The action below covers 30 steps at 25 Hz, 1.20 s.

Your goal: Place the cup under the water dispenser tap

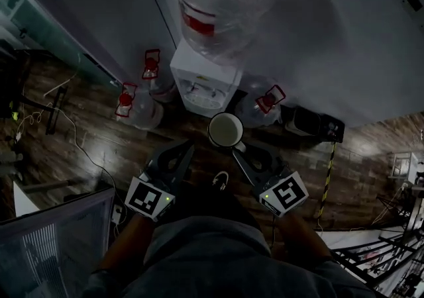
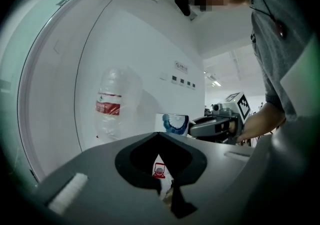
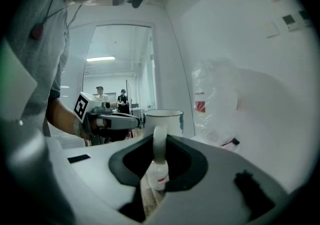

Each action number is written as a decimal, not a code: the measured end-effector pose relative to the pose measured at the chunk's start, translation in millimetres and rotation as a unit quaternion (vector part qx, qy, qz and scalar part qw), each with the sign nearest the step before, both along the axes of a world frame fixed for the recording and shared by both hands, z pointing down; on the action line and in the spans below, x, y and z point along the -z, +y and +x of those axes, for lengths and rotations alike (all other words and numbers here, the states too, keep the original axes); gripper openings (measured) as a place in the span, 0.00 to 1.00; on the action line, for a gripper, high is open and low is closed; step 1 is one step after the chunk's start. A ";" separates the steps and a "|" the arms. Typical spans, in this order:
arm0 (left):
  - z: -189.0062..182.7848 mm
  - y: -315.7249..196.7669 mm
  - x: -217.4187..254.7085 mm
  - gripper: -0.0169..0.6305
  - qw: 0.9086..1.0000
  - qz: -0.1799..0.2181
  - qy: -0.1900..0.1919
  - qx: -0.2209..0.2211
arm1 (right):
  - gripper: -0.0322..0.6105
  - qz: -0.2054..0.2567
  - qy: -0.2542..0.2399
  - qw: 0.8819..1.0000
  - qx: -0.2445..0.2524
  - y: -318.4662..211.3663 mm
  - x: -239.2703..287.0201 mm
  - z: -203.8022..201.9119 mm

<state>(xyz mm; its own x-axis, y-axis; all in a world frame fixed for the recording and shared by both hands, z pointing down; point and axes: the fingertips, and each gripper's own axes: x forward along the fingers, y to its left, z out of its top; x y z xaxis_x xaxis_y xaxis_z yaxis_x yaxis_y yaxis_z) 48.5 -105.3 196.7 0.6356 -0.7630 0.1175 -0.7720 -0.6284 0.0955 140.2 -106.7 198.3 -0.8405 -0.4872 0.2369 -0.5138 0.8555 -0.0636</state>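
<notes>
1. Head view: the right gripper is holding the cup by its handle, in the air in front of the water dispenser and not yet under the tap. The left gripper is hovering just beside it, carrying nothing. The picture is dark, so the tap's exact spot is probably, not certainly, where marked.
2. Left gripper view: this tool's jaws are meeting at their tips with nothing between them. Beyond them the cup is showing its blue pattern, pinched by the other tool.
3. Right gripper view: the jaws are standing only narrowly apart, pressing on the thin white handle. The cup is sitting upright just past the tips.
4. What could go wrong:
   - The grip is on the handle alone, so the cup could be swinging or tipping as it goes in.
   - Its rim could be knocking the tap or the dispenser's front if it is brought in too high.
   - The spare bottles are crowding the base and could be catching the idle tool.
</notes>
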 end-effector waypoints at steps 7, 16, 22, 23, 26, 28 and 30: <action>-20.7 -43.5 -57.1 0.04 0.999 -0.033 -0.001 0.041 | 0.15 0.000 -0.003 1.000 0.001 -40.1 -56.1 -20.2; -61.4 -97.1 -157.6 0.04 0.997 -0.049 0.032 0.054 | 0.15 0.015 -0.006 1.000 0.005 -93.5 -149.4 -74.7; -98.0 -121.0 -241.6 0.04 0.994 -0.067 0.033 0.083 | 0.15 0.002 -0.018 1.000 -0.013 -120.1 -228.8 -98.5; -102.3 -122.5 -255.3 0.04 0.993 -0.075 0.034 0.088 | 0.15 -0.007 -0.013 1.000 -0.011 -121.4 -244.0 -102.2; -113.2 -128.6 -296.5 0.04 0.993 -0.083 0.017 0.085 | 0.15 -0.022 -0.010 1.000 -0.009 -126.4 -287.4 -115.7; -118.7 -133.9 -322.3 0.04 0.994 -0.074 0.004 0.081 | 0.15 -0.023 -0.009 1.000 -0.005 -130.0 -315.0 -124.2; -123.6 -140.0 -347.2 0.04 0.994 -0.071 -0.003 0.082 | 0.15 -0.021 -0.003 1.000 0.001 -134.7 -341.2 -130.8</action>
<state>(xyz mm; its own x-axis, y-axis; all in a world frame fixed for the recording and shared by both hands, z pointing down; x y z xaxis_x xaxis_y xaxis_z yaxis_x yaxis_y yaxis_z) -75.1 -245.4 543.9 0.5038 -0.8315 0.2343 -0.8633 -0.4754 0.1694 9.4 -241.4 539.5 -0.8426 -0.4761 0.2517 -0.5123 0.8527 -0.1023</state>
